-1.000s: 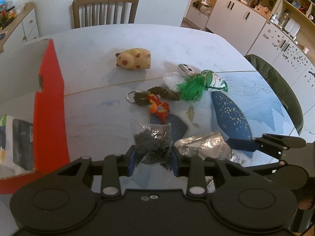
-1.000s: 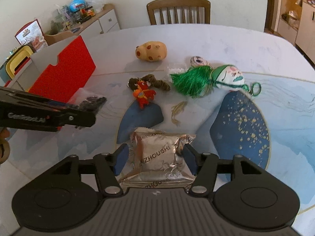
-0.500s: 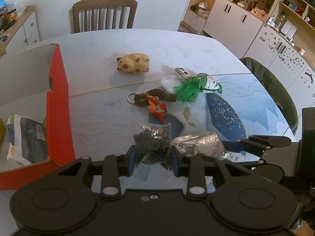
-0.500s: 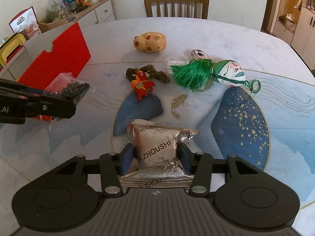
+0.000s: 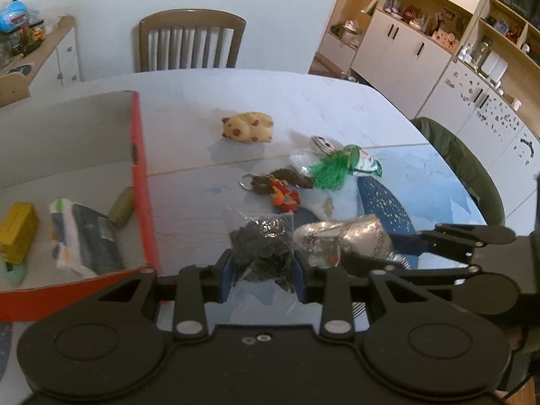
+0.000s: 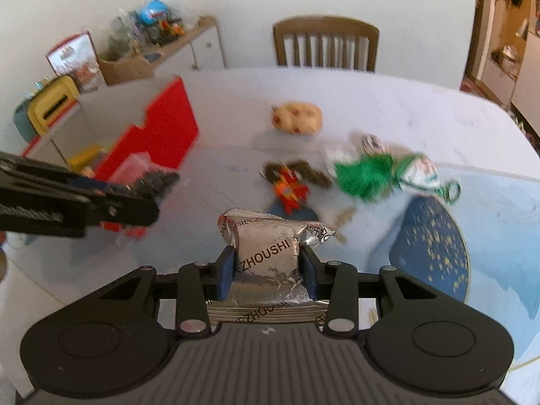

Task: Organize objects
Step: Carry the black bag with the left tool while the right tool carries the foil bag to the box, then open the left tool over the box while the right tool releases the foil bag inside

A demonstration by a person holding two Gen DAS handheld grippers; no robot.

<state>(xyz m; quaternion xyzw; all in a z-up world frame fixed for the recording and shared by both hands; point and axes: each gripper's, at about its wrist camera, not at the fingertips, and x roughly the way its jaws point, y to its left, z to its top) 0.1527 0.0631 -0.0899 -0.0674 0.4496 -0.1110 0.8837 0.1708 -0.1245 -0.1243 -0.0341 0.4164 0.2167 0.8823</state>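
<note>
A pale marble-look table (image 5: 303,101) with a blue painted patch fills my left wrist view, with a slatted wooden chair (image 5: 191,38) against the white wall behind it and white cabinets (image 5: 415,57) off to the right. My left gripper (image 5: 262,266) is clamped on a clear bag of dark bits (image 5: 263,246), held up above the tabletop just right of the red box (image 5: 143,182). This view alone looks into the box: a yellow block (image 5: 17,233), a flat printed packet (image 5: 84,236) and an olive-green piece (image 5: 122,206) lie on its floor. Beyond my fingers sit a spotted tan toy (image 5: 248,127), a red figure keychain (image 5: 285,195) and a green tassel with a painted face (image 5: 337,168). My right gripper (image 5: 398,253) comes in from the right, pinching a silver foil packet (image 5: 344,239) just beside the bag.

From the right wrist, the same table (image 6: 422,108) and chair (image 6: 325,44) show, blurred, and only here a low sideboard crowded with toys (image 6: 158,33) at the left wall. My right gripper (image 6: 266,270) is closed on the silver foil packet (image 6: 270,253), which stands between the blue pads, printed ZHOUSHI. My left gripper (image 6: 148,199) crosses at the left with the bag of dark bits (image 6: 158,182) in front of the red box (image 6: 162,135).
</note>
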